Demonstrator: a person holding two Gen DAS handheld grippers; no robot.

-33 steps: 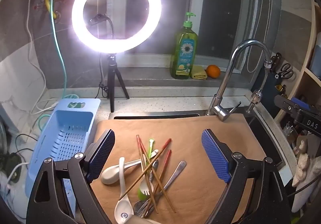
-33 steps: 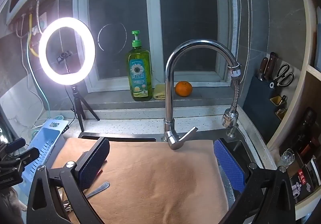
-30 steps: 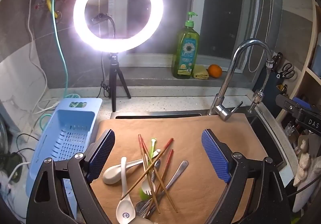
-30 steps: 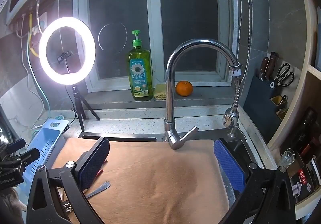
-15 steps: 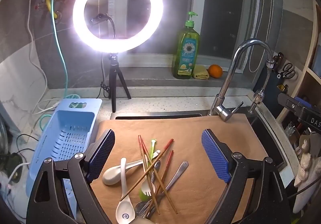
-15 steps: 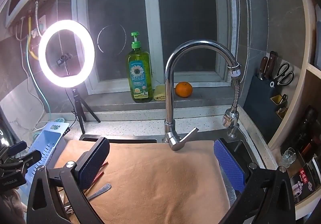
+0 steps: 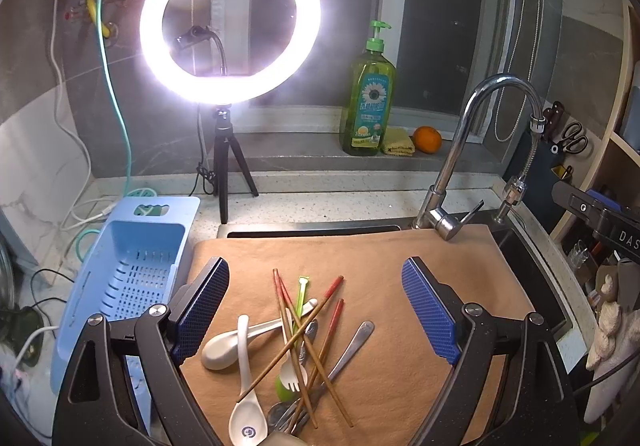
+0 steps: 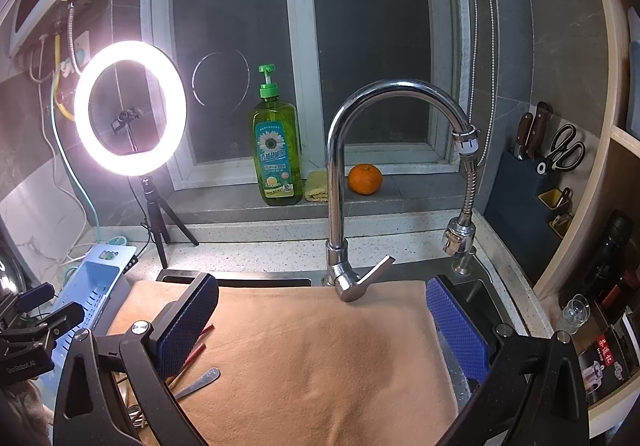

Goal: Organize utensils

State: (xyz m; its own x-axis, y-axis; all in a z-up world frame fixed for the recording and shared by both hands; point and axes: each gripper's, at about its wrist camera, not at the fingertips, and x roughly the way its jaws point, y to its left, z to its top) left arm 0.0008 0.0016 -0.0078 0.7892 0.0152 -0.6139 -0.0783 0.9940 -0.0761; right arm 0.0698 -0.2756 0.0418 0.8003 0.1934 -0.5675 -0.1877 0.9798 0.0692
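L gripper point(image 7: 316, 310) jaws wide apart, empty, above utensil pile point(image 7: 292, 350) (spoons, chopsticks, fork) on tan cloth point(image 7: 400, 254) | R gripper point(image 8: 320, 330) jaws spread, empty, over bare cloth, pile at its left | blue basket point(image 7: 132, 266) left of cloth | faucet point(image 8: 340, 182) behind

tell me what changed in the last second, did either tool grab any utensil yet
No grab. Left tool and right tool are both open and empty. Each view has only drifted a little. The pile of chopsticks, white spoons and metal cutlery on the brown cloth lies as before; blue basket unmoved.
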